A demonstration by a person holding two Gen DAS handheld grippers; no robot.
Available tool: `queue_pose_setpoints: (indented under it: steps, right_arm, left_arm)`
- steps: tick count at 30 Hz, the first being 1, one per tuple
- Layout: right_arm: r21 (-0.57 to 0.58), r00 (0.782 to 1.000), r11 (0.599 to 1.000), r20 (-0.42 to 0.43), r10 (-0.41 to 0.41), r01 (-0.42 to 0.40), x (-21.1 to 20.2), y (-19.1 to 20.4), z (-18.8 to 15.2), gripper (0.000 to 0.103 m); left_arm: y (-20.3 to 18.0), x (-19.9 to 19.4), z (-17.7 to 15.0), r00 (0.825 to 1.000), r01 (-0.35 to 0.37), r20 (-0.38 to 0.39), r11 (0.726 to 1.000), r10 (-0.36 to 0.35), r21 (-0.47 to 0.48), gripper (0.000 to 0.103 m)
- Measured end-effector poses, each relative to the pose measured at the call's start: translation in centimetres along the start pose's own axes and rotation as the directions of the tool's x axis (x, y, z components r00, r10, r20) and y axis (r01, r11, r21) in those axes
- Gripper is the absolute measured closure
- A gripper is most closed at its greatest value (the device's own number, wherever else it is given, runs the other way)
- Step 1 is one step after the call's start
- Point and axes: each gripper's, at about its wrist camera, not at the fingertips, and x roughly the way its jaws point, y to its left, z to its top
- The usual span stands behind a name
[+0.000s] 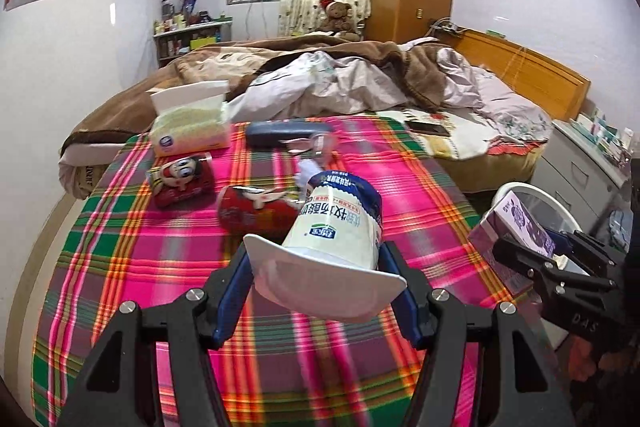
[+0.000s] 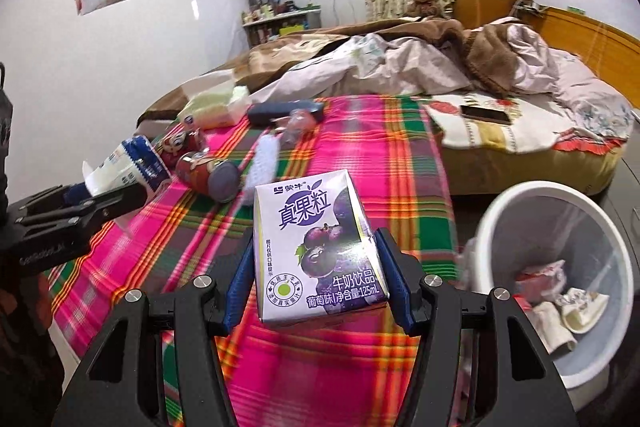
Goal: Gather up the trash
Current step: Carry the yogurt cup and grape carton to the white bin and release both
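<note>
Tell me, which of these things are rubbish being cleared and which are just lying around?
Part of the job:
- white and blue yogurt cup, clamped in the left gripper
- purple grape milk carton, clamped in the right gripper
- red drink can lying on the checked cloth
- white plastic bin

Just lying about:
- tissue pack
- black phone
- brown teddy bear

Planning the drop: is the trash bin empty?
Not empty: the white bin beside the bed holds crumpled wrappers at its bottom.
</note>
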Motion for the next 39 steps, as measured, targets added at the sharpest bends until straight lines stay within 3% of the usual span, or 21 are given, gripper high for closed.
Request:
queue_pose_setpoints:
  steps: [11,25,39]
  right_arm:
    - [0.064,0.994,0.993,0.03,-0.106,0.104,-2.4,-5.0,-0.3,0.044]
    - [0.15,0.972,0.962,0.022,-0.233,0.227,-4.6,-10.9,-1.1,0.044]
    - [0.21,0.952,0.929,-0.069,-0.298,0.306,-3.9,-16.4,-2.3,0.044]
  left_arm:
    - [-7.1,0.8,0.4,0.994,0.106,-0.002,0.991,-0.107,0.082,0.038]
    - [-16.2,2.0,1.1,0.969,0.249,-0.044,0.951,-0.245,0.181,0.038]
    - [-22.4,5.1,1.3,0.944,0.328,-0.11,0.918,-0.31,0.222,0.038]
